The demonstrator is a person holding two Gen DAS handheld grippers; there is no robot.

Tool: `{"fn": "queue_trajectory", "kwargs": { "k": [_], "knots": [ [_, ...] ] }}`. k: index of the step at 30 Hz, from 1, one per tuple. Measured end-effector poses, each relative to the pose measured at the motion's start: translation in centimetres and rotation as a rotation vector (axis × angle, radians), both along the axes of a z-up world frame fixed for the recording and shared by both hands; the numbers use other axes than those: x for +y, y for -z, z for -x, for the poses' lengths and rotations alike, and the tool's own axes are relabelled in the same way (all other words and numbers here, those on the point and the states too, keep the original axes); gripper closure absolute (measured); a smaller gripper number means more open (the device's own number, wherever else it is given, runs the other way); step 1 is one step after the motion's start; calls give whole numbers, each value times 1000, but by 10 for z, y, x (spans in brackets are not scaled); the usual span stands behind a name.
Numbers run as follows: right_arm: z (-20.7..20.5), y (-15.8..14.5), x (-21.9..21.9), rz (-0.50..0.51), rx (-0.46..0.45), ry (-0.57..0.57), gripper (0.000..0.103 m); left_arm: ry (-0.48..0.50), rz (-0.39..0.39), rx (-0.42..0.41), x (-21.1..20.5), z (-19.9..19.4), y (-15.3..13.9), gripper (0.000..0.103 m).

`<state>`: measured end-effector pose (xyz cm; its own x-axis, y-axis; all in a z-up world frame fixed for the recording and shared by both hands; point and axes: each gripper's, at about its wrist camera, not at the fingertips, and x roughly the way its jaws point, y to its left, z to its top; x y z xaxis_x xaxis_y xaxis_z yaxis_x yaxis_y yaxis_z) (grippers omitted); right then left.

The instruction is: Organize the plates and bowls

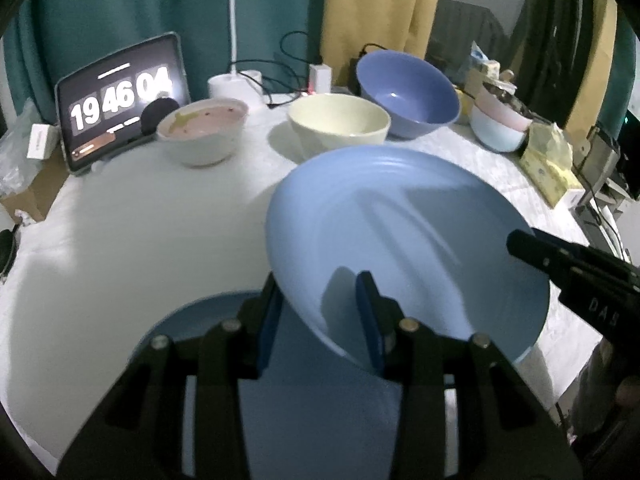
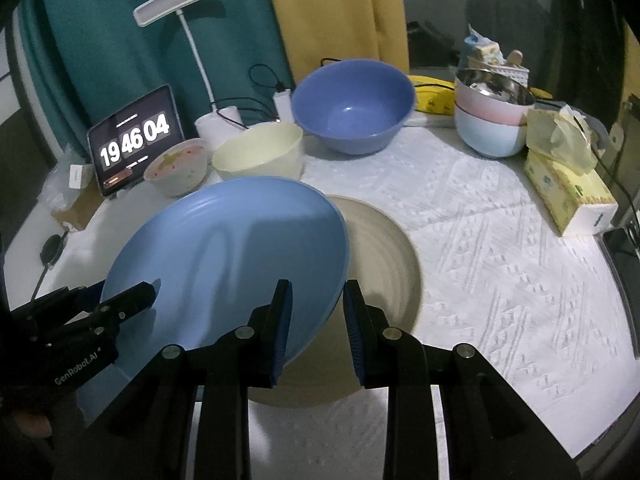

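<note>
Teal and mustard curtains behind; white textured cloth over the tabletop (image 2: 500,264). Tablet clock (image 2: 134,140) reading "19 46 04". "GenRobot.AI" printed on the left claw (image 2: 120,300) body as seen from the right wrist; "DAS" legible on the right claw (image 1: 520,246) from the left wrist. Blue plate (image 2: 240,256) lifted and tilted, face toward the cameras, far rim raised, above a beige plate (image 2: 384,248) lying flat. Second blue plate (image 1: 192,316) flat under the left claw. Both claws pinching the lifted plate's rim, one on each side. Plates counted: three. Bowls along the back: speckled (image 2: 178,170), cream (image 2: 260,156), large blue (image 2: 352,108), plus a pink-on-pale-blue stack (image 2: 490,128).
</note>
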<state>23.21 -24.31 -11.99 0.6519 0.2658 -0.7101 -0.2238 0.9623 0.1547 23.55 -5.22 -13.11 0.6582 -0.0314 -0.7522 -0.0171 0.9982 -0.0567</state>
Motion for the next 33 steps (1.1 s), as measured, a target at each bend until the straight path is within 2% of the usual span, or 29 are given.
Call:
{"fn": "queue_trajectory", "kwargs": {
  "k": [14, 28, 30, 33],
  "knots": [
    [-18, 14, -35, 2, 22, 57, 75, 65, -2, 56, -36, -22, 17, 64],
    [-27, 24, -43, -3, 59, 93, 75, 94, -14, 86, -40, -29, 23, 63],
    [-26, 22, -43, -1, 51, 98, 74, 90, -23, 90, -40, -29, 24, 57],
    [-23, 18, -43, 13, 33, 112, 74, 83, 29, 126, -33, -29, 27, 56]
  ]
}}
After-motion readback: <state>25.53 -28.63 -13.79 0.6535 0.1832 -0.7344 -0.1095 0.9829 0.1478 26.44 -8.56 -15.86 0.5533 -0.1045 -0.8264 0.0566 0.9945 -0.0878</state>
